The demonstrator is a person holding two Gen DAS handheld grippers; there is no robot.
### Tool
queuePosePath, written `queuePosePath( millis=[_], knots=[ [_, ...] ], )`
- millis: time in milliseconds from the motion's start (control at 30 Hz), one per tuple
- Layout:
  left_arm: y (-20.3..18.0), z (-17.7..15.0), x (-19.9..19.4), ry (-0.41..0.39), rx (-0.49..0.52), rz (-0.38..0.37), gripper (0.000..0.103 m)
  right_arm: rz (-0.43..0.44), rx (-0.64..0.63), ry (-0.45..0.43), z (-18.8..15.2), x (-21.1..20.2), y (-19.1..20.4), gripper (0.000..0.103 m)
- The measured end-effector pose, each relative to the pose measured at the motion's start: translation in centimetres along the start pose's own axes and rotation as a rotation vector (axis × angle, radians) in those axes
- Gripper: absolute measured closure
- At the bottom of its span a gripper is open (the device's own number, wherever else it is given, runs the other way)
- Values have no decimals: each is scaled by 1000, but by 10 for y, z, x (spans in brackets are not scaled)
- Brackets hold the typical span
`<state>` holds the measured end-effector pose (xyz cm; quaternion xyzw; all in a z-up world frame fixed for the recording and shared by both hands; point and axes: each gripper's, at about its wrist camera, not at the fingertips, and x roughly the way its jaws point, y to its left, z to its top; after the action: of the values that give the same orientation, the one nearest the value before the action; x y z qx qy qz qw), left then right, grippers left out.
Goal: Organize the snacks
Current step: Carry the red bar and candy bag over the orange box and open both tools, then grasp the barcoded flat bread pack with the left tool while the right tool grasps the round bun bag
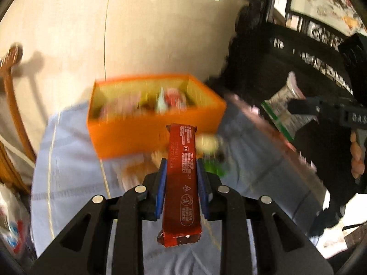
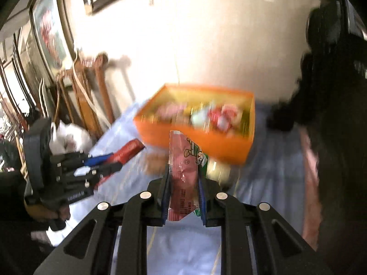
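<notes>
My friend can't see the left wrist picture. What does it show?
The left gripper pinches a long red foil snack bar above a pale blue tablecloth. Beyond sits an open orange box of snacks, and the right gripper holds another packet.

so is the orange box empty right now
No, the orange box already holds several wrapped snacks, seen blurred in pink, red and pale green over its rim in the right wrist view.

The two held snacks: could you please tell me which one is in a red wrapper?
The red snack bar clamped in the left tongs; the right tongs hold a pink snack packet with green cartoon print.
</notes>
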<state>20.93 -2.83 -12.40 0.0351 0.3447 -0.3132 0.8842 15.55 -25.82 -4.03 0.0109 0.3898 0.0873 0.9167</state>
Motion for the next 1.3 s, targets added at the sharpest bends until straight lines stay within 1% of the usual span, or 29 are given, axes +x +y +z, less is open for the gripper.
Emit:
queuePosePath(
  millis=[33,167,233,267,333,400,433,467,500,533,567,600,633,700,800,867,933,1000,1133,1233,1300],
  knots=[
    [0,14,2,-14,9,8,79,1,-1,-23,21,-1,-5,83],
    [7,80,14,-65,11,45,80,-3,-11,-73,81,3,-19,83],
    [13,109,20,-95,13,70,79,-20,-12,-85,103,9,-25,83],
    [16,118,21,-103,13,82,79,-29,-9,-90,119,16,-29,83],
    [22,143,30,-121,2,101,79,-43,-9,-102,136,23,-33,83],
    [26,165,40,-135,5,138,79,-53,-10,-121,157,33,-37,83],
    [28,174,46,-142,7,155,75,-53,-18,-129,167,40,-39,80],
    [32,184,54,-145,4,173,48,-63,-30,-123,176,49,-41,71],
    [36,189,61,-143,-4,185,8,-68,-33,-107,180,58,-43,57],
    [40,192,66,-150,-15,213,4,-93,-31,-93,184,67,-48,27],
    [45,195,71,-155,-26,242,4,-150,-30,-98,186,73,-52,16],
    [50,198,74,-143,-39,252,4,-197,-32,-109,185,77,-55,15],
    [56,196,76,-130,-66,254,4,-202,-24,-101,182,81,-60,15],
    [66,185,77,-117,-111,241,4,-185,-3,-90,170,83,-65,15],
    [72,153,76,-85,-118,249,4,-169,14,-55,142,90,-66,15],
    [69,130,77,-62,-106,252,4,-161,23,-29,116,96,-61,15],
    [64,97,77,-36,-90,252,4,-172,30,-5,94,104,-53,15],
    [59,62,80,8,-75,251,4,-164,49,43,63,115,-49,15],
    [48,-4,91,99,-77,253,4,-192,74,148,5,140,-46,15],
    [51,-31,102,159,-104,266,4,-180,160,208,-26,155,-53,15],
    [53,-40,107,171,-115,279,4,-180,177,220,-31,161,-53,15]
  ],
)
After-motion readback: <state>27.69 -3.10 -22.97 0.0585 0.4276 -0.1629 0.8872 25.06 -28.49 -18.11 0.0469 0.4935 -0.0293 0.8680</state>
